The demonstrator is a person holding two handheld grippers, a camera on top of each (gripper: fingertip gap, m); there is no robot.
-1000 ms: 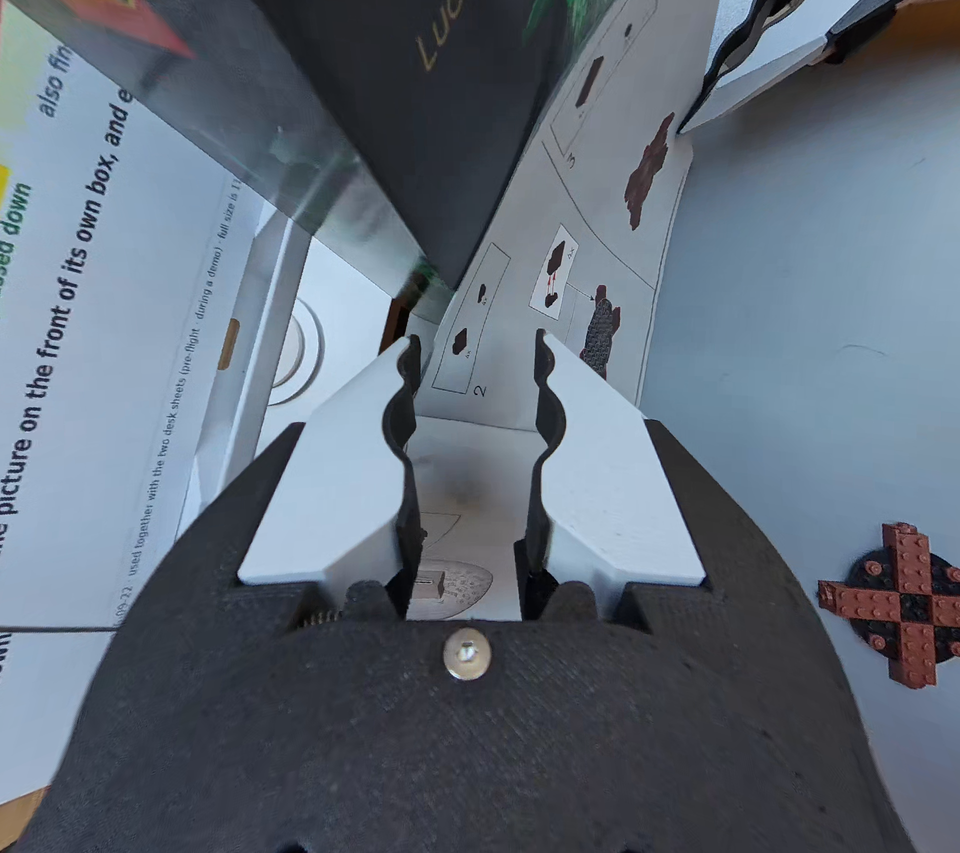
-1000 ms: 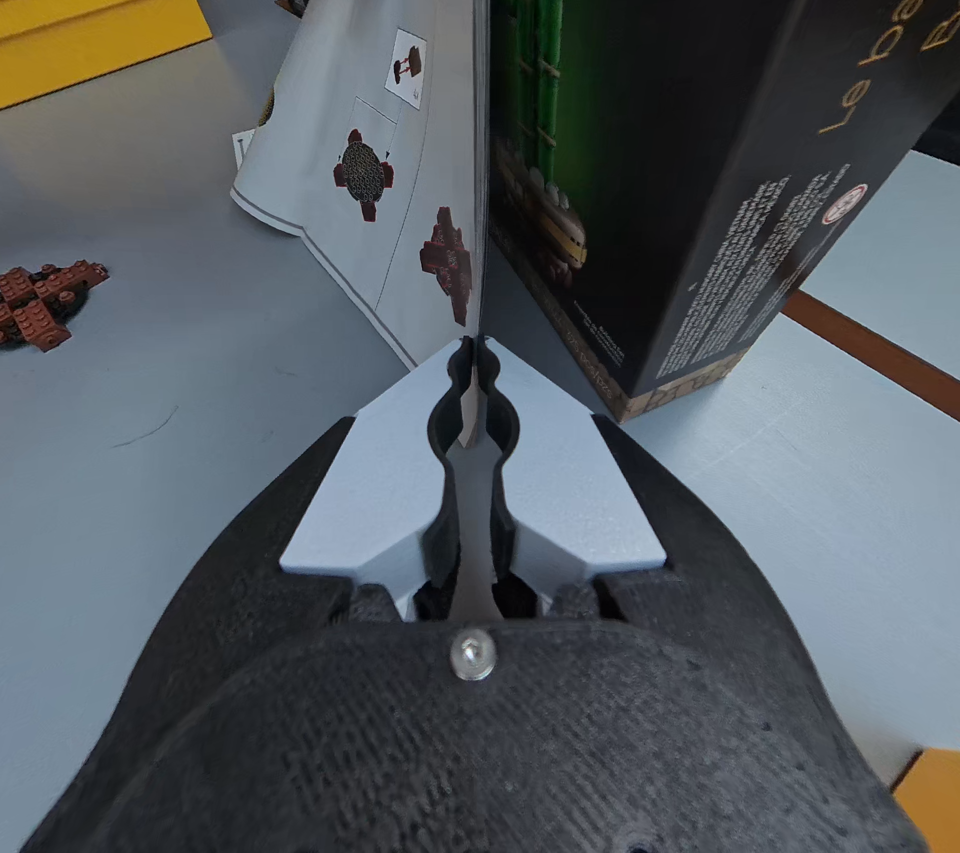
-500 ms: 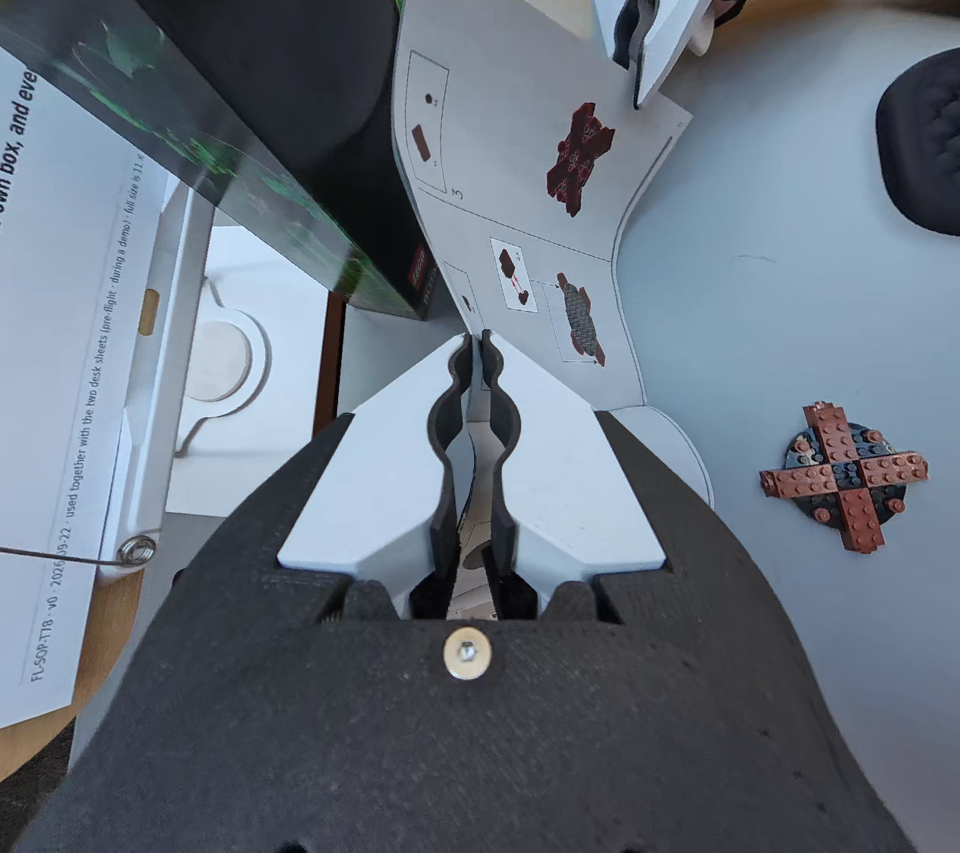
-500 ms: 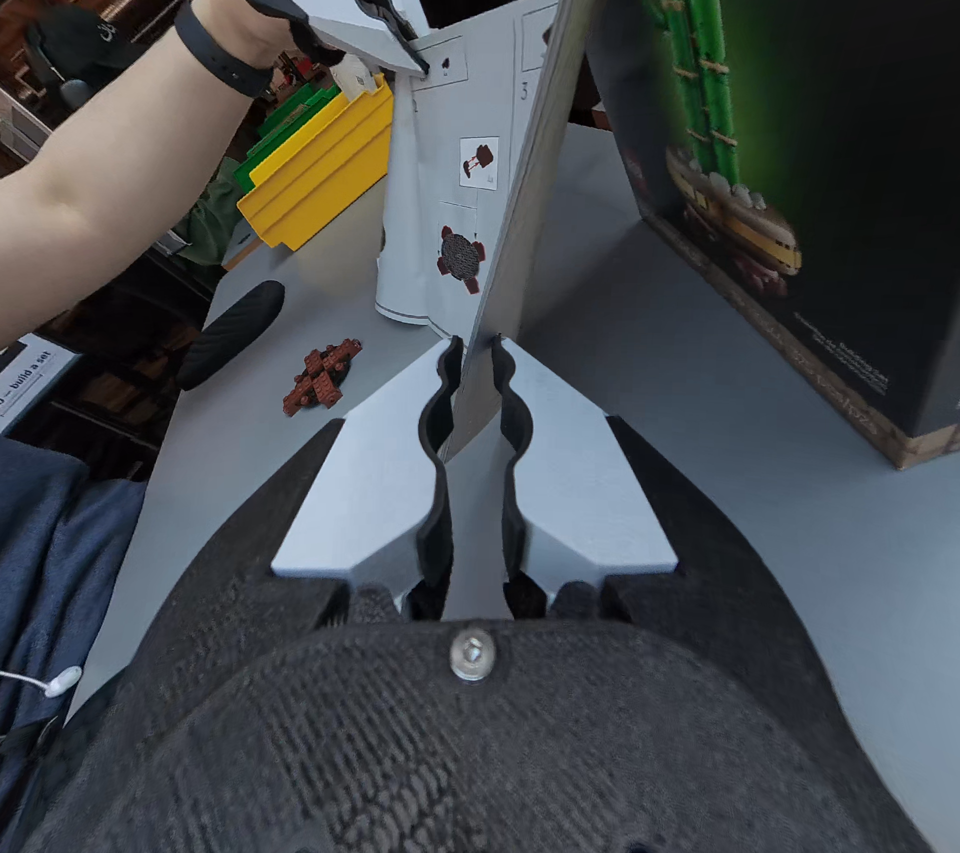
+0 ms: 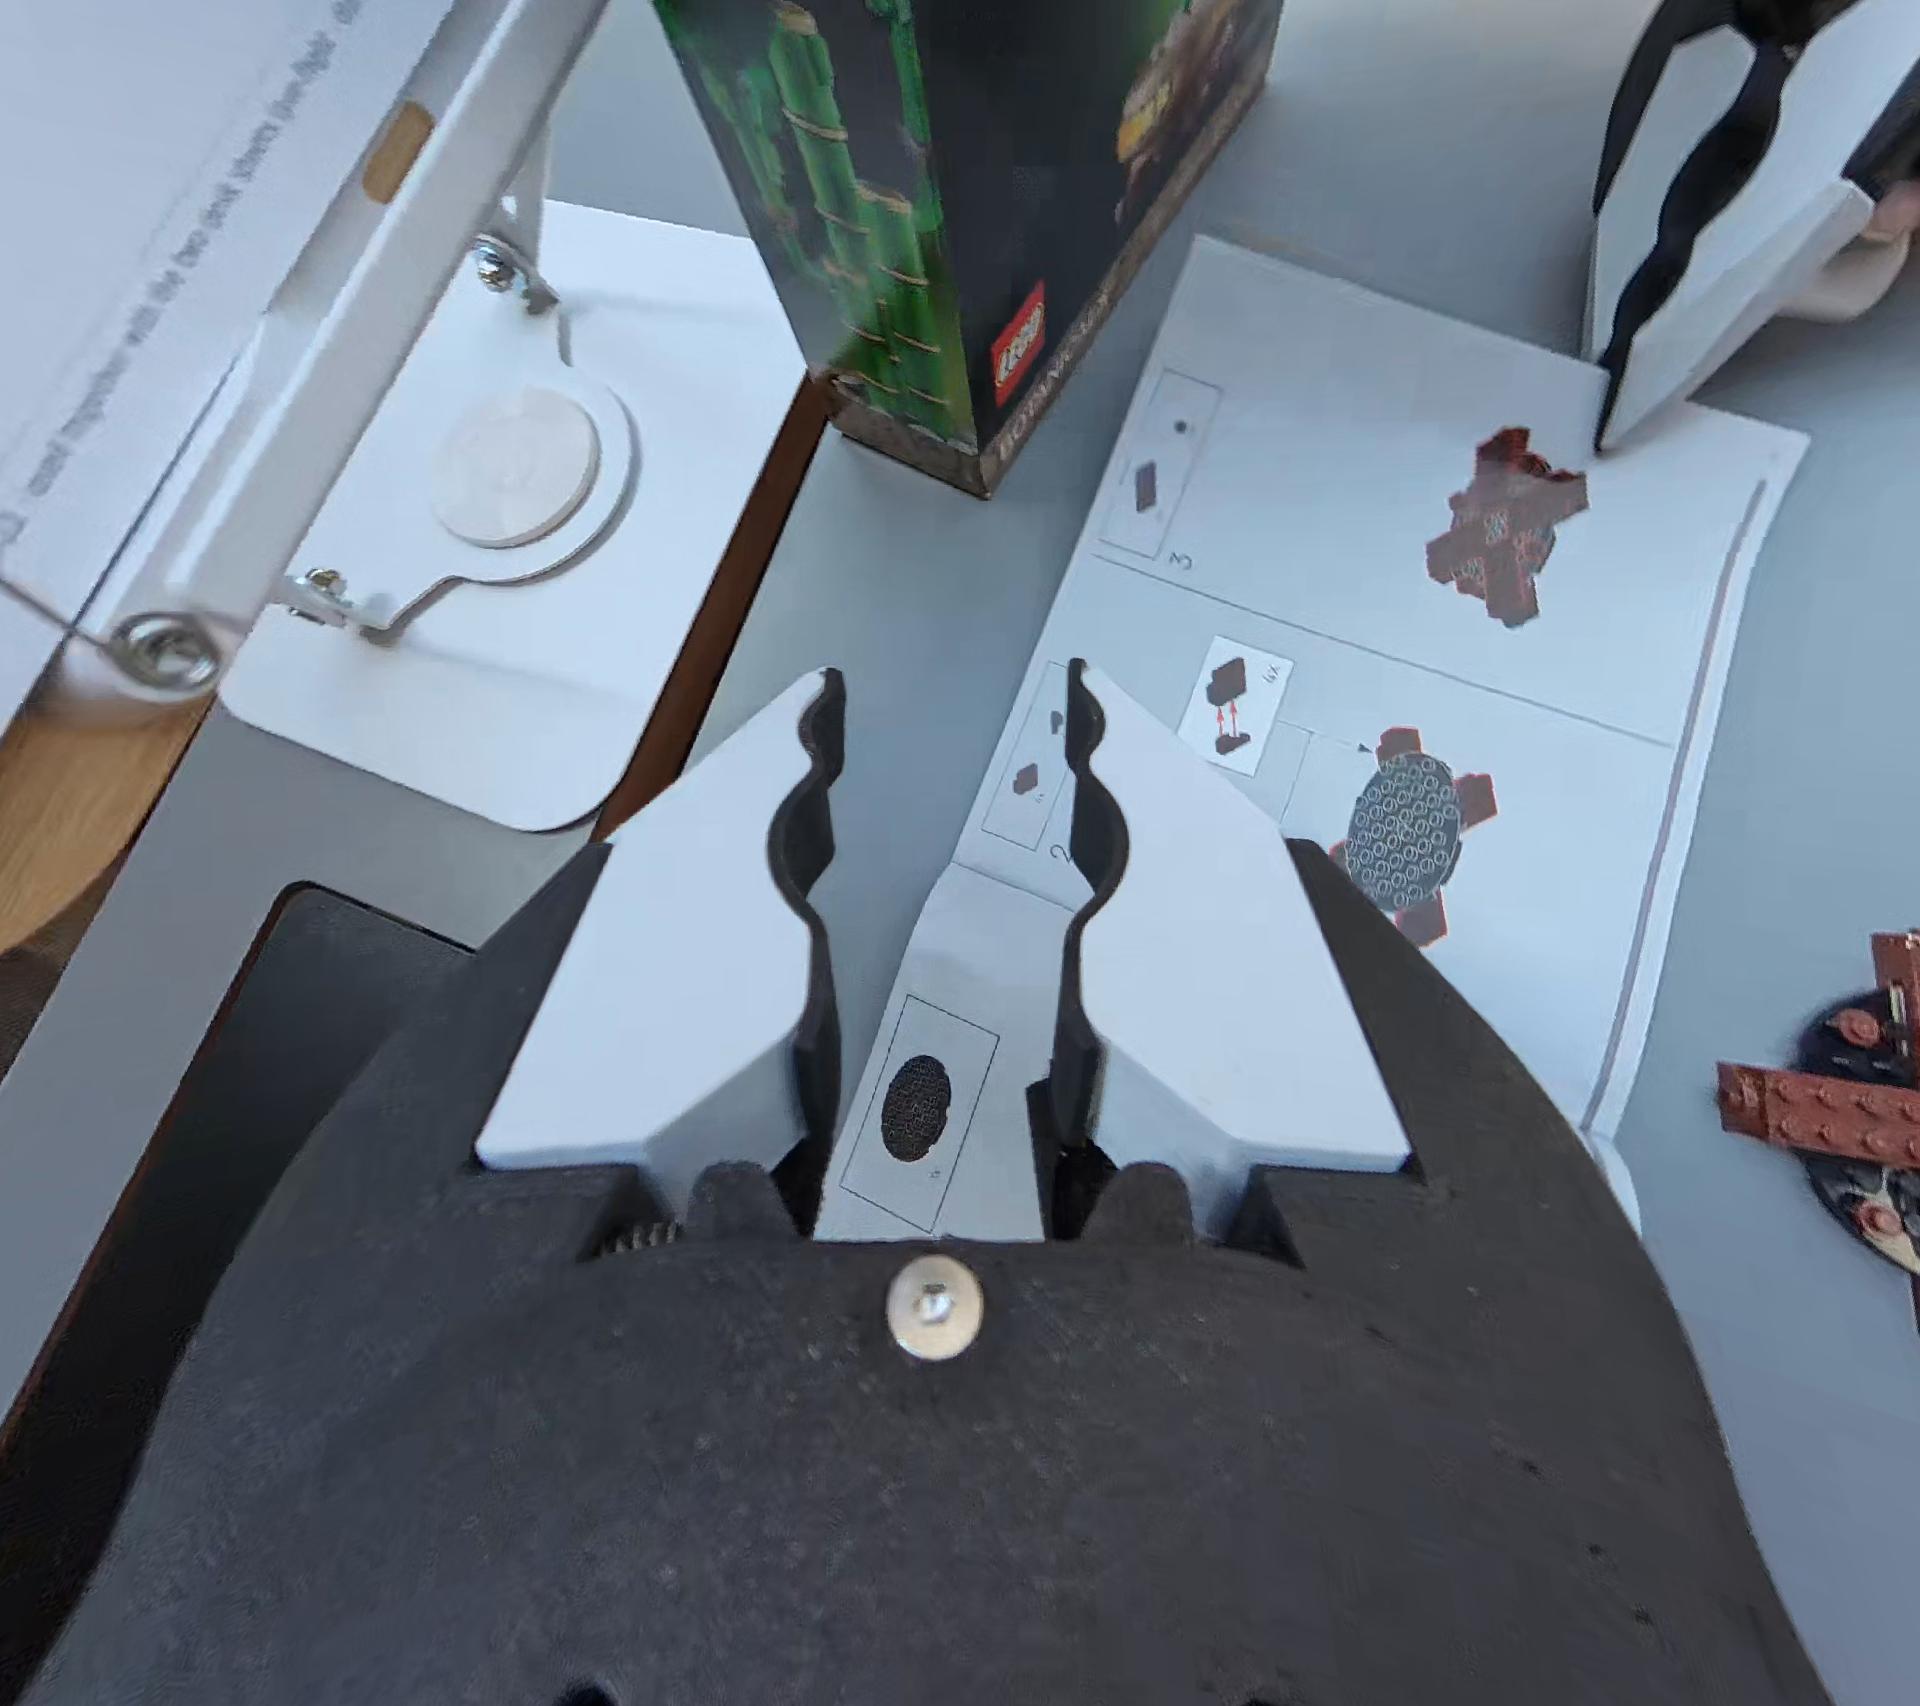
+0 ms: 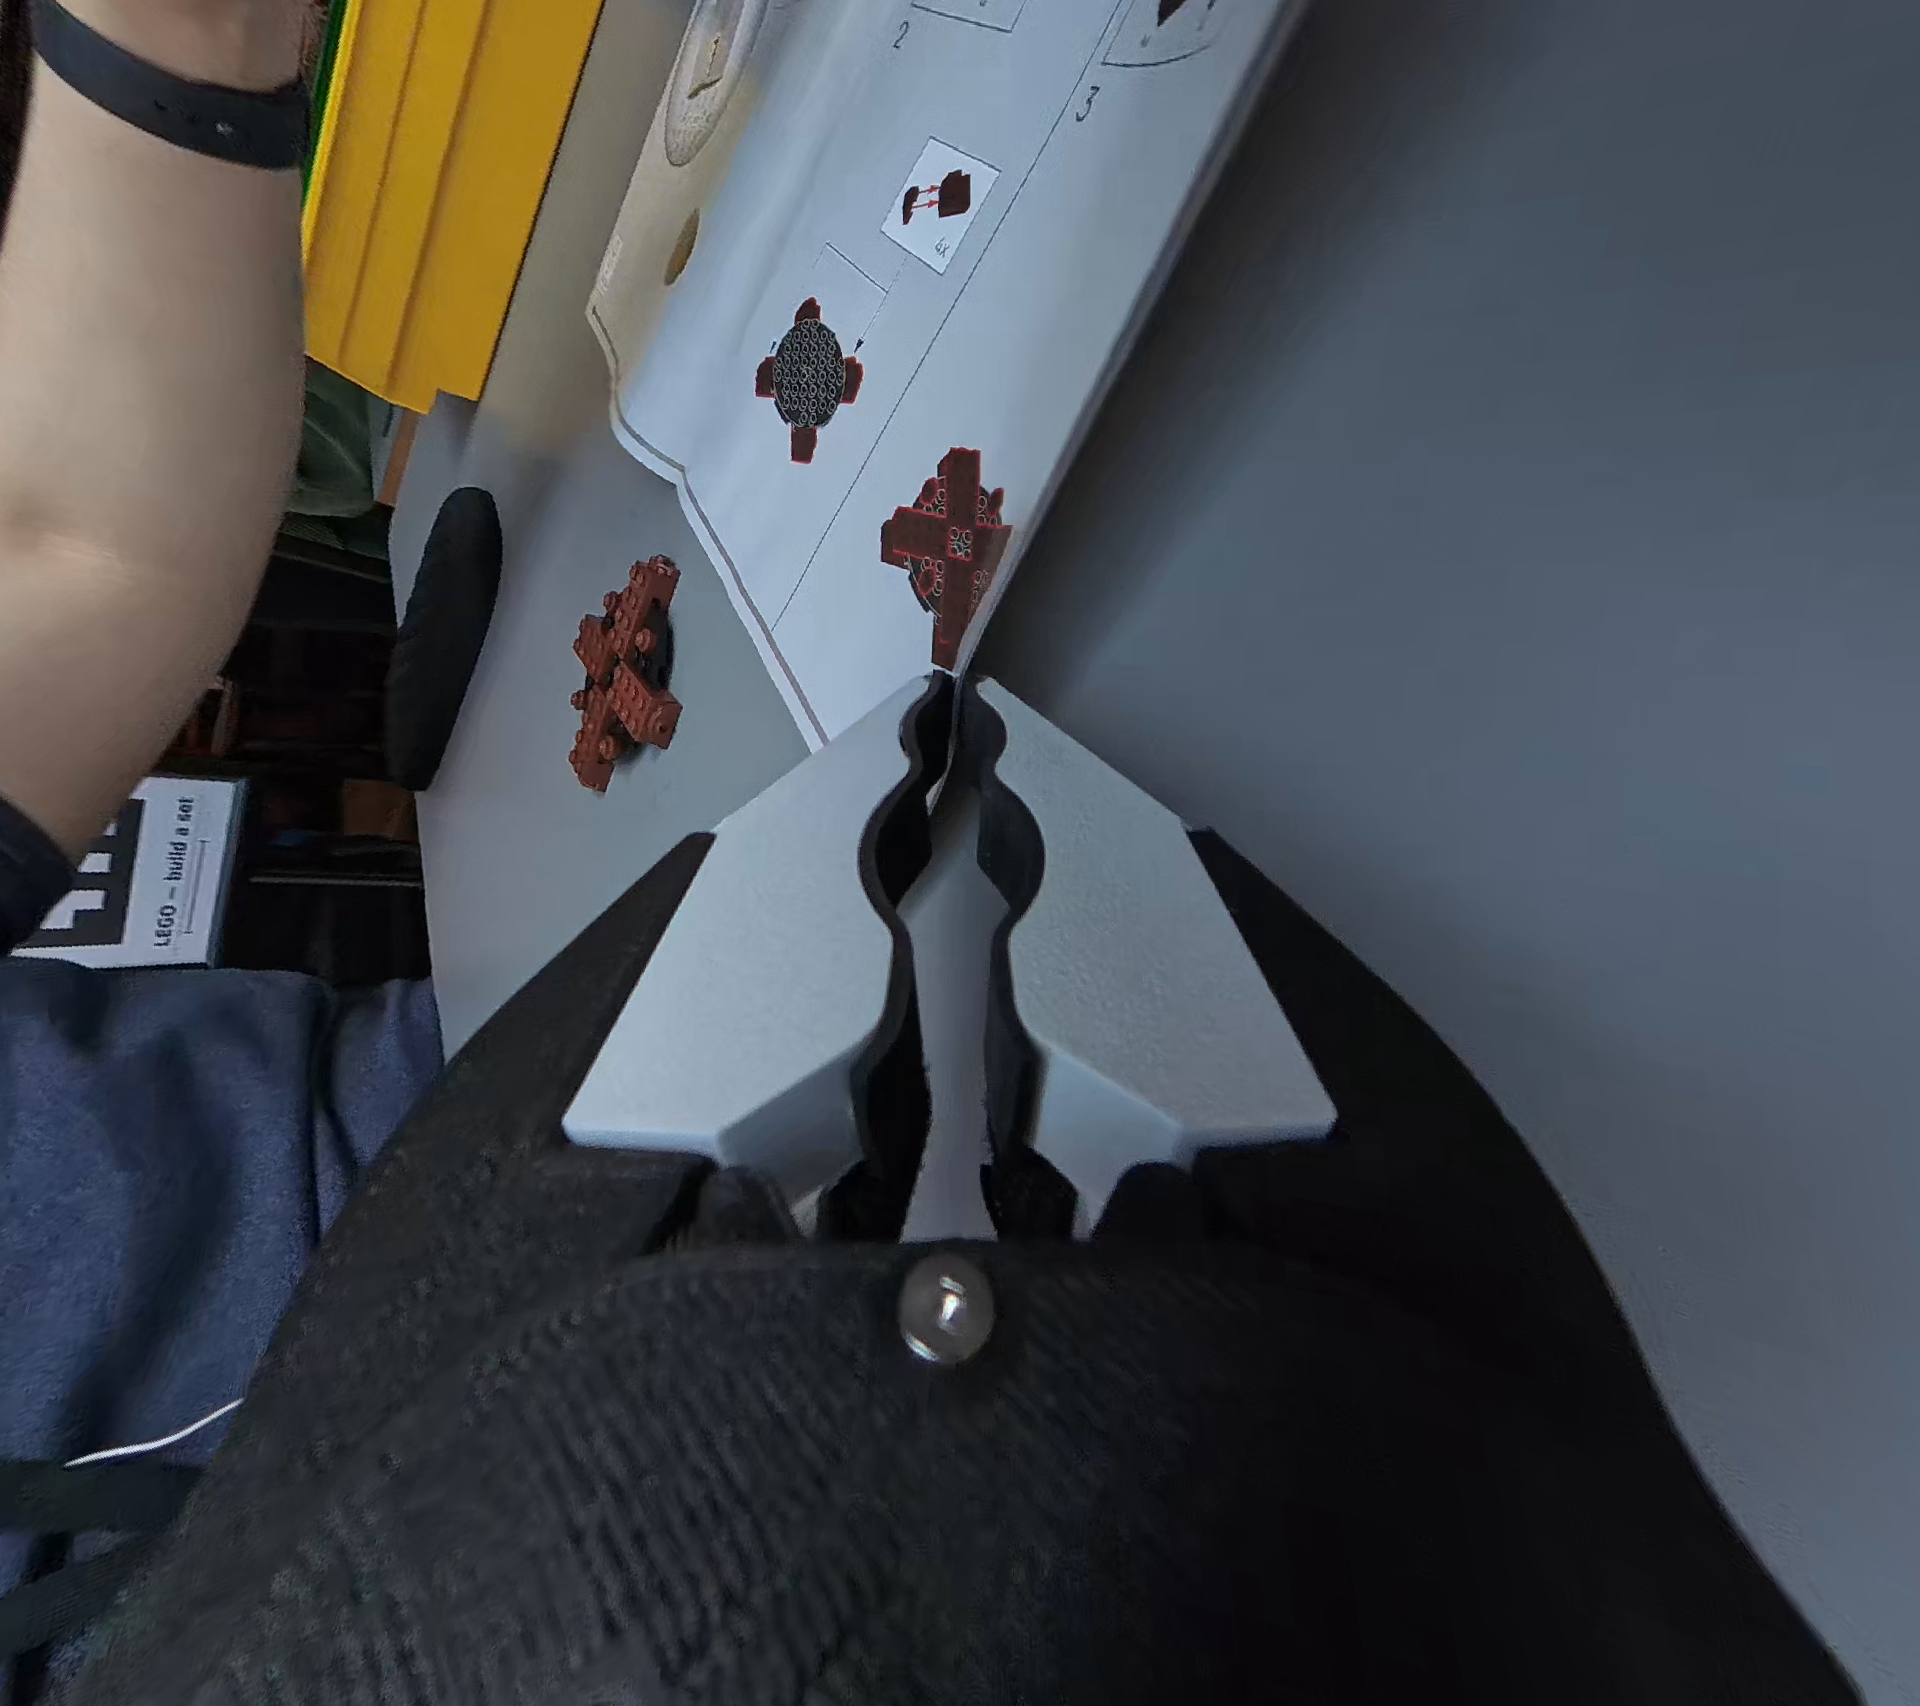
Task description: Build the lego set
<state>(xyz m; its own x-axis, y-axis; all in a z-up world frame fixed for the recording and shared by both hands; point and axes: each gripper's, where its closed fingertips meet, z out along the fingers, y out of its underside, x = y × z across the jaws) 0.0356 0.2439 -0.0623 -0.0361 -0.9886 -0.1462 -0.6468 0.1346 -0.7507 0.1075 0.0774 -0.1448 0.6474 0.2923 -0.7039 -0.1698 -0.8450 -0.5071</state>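
Left gripper [image 5: 951, 690] now parted, off instruction sheet [image 5: 1403, 617] | right gripper [image 6: 954, 688] pinches sheet — box [image 5: 966, 98] left-view only

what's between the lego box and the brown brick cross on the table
The open instruction sheet lies between the box and the brick cross, seen in the left wrist view. The right gripper pinches its far corner.

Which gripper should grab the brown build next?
Left, probably. The left gripper is open and empty, with the build just to its right; the right gripper is shut on the sheet.
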